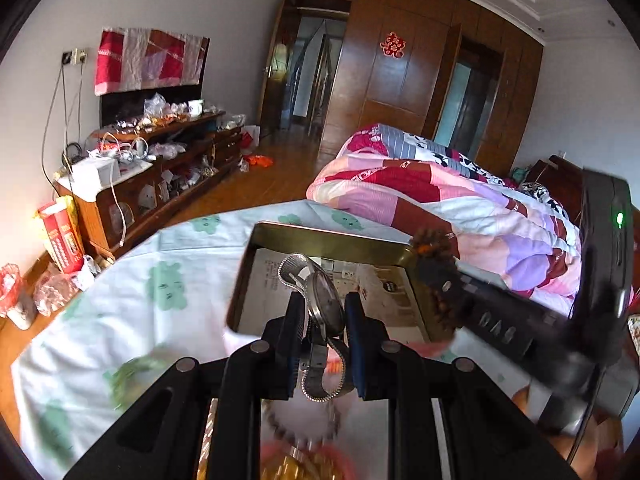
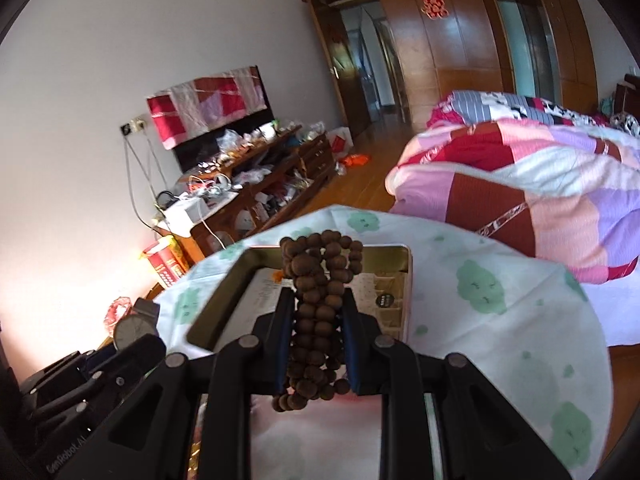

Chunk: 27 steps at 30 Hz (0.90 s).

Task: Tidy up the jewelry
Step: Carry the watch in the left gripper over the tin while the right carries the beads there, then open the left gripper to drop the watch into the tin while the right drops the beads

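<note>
My left gripper (image 1: 322,312) is shut on a silver mesh-band wristwatch (image 1: 326,300) and holds it above the near edge of an open brass-coloured tin box (image 1: 332,240) on the round table. My right gripper (image 2: 316,312) is shut on a brown wooden bead bracelet (image 2: 318,280) and holds it over the same tin box (image 2: 224,280). In the left wrist view the right gripper (image 1: 436,280) comes in from the right with the beads at the box's right rim. In the right wrist view the watch (image 2: 134,326) and left gripper show at the lower left.
The table carries a white cloth with green prints (image 1: 168,284). More jewelry lies blurred below the left gripper: a bead chain (image 1: 300,428) and red and gold pieces (image 1: 308,464). A quilt-covered bed (image 1: 440,196) is at right, a cluttered wooden cabinet (image 1: 160,176) at left.
</note>
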Tool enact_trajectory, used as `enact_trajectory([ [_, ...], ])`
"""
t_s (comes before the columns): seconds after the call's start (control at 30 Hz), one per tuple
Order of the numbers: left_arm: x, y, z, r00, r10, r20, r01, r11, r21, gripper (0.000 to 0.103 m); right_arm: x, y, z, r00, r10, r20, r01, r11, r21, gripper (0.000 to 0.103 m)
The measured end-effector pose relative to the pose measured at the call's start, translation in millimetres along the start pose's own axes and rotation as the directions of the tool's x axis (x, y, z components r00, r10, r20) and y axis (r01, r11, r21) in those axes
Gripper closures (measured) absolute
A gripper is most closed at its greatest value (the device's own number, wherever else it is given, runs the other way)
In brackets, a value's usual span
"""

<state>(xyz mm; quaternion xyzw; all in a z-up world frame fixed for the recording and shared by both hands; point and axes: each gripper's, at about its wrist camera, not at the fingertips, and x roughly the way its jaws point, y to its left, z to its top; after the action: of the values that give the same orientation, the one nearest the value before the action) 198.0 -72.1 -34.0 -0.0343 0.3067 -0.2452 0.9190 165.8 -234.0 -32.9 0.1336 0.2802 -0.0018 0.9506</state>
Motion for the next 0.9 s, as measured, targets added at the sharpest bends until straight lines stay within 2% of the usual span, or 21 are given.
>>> enact_trajectory([
  [0.17,35.8,-3.9,6.0,0.999,0.012,-0.053,-0.012,1.000,0.007,0.083,34.4,-10.9,-6.2,0.998,-0.037,-0.044,0.037,0.999,0.005,0.078],
  [0.37,61.5,-10.9,5.0,0.993,0.020,-0.113,-0.017,0.999,0.029,0.083,44.8,-17.6,-8.5,0.997,-0.034,-0.068,0.035,0.999,0.012,0.078],
  [0.53,71.4,-7.8,2.9,0.986,0.014,-0.164,-0.012,1.000,0.009,0.082,47.8,-21.6,-8.5,0.997,-0.032,-0.074,0.033,0.999,0.022,0.078],
  [0.77,78.1,-14.9,-1.2,0.972,0.111,-0.205,-0.104,0.993,0.047,0.081,46.3,-23.1,-7.8,0.998,0.005,-0.055,-0.003,0.999,0.035,0.075],
  [0.83,78.9,-18.0,0.3,0.967,0.107,-0.230,-0.097,0.994,0.054,0.076,45.2,-25.4,-7.5,0.998,0.038,-0.050,-0.035,0.998,0.060,0.069],
  [0.87,76.7,-20.6,2.2,0.964,0.106,-0.243,-0.096,0.994,0.052,0.073,41.0,-27.6,-6.8,0.996,0.075,-0.039,-0.072,0.994,0.085,0.051],
  [0.9,72.0,-23.8,4.6,0.963,0.109,-0.245,-0.100,0.994,0.051,0.066,38.6,-26.0,-5.2,0.996,0.087,-0.022,-0.084,0.992,0.099,0.026],
])
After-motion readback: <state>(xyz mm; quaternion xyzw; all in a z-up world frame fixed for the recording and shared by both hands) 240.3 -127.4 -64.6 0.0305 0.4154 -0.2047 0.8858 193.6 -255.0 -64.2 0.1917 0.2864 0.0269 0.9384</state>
